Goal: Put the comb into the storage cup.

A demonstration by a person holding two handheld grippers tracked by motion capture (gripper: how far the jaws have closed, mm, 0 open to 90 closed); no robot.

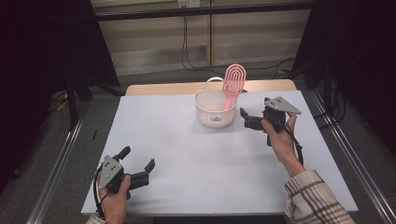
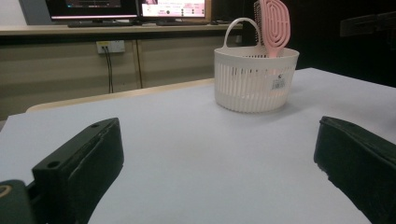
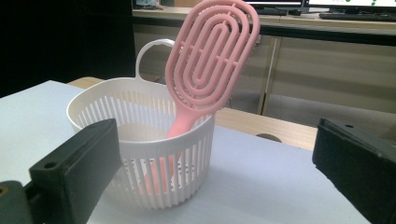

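— Where's the pink hairbrush point(image 1: 232, 85)?

— Standing in the white basket point(image 1: 205, 112) at the far middle of the bench point(image 1: 187, 154), handle down, oval head up, its long axis leaning toward the basket's right rim.

— And the grippers?

— The right gripper point(image 1: 254, 120) sits just beside the basket, fingers apart, empty. The left gripper point(image 1: 137, 165) rests near the front-left corner, fingers also apart.

Brush point(image 1: 232, 85) in basket point(image 1: 205, 114) at table's point(image 1: 187, 154) far middle; right claw point(image 1: 252, 120) just beside.
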